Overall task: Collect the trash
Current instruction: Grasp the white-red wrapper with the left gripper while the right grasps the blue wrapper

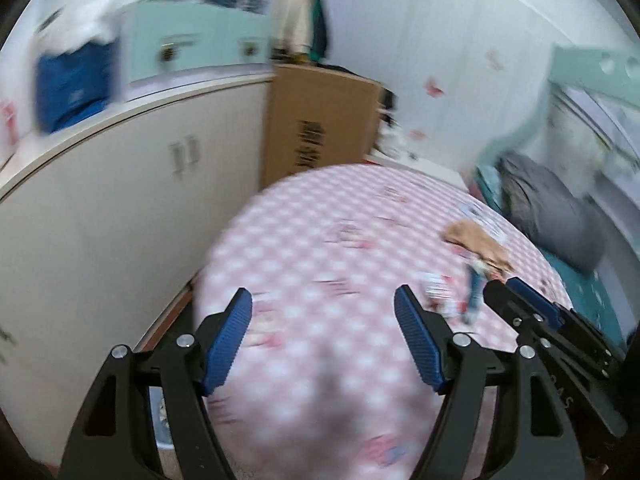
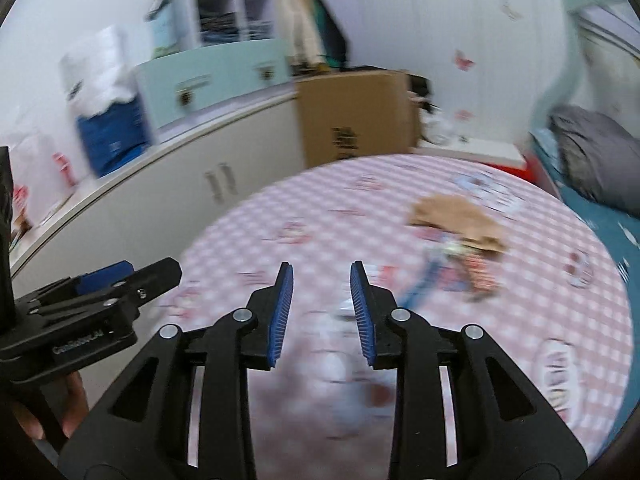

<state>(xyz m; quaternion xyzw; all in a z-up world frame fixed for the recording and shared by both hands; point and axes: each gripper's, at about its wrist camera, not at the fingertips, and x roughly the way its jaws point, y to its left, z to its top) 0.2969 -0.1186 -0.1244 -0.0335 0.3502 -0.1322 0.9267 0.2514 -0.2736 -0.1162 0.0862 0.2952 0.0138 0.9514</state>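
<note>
A round table with a pink checked cloth (image 1: 320, 248) (image 2: 360, 208) carries trash on its right side: a crumpled brown paper piece (image 1: 476, 240) (image 2: 456, 218), a blue wrapper strip (image 1: 475, 288) (image 2: 424, 280) and a small red-and-white wrapper (image 1: 438, 288) (image 2: 478, 272). My left gripper (image 1: 323, 308) is open wide and empty above the table's near left part. My right gripper (image 2: 322, 280) is open with a narrower gap and empty, just short of the trash. Both views are motion-blurred.
A white cabinet (image 1: 120, 200) (image 2: 180, 176) curves along the left with a blue-and-white bag (image 1: 72, 80) (image 2: 108, 120) and a pale green drawer box (image 2: 216, 76) on it. A cardboard box (image 1: 320, 120) (image 2: 356, 116) stands behind the table. A grey cushion (image 1: 556, 216) (image 2: 596, 156) lies at the right.
</note>
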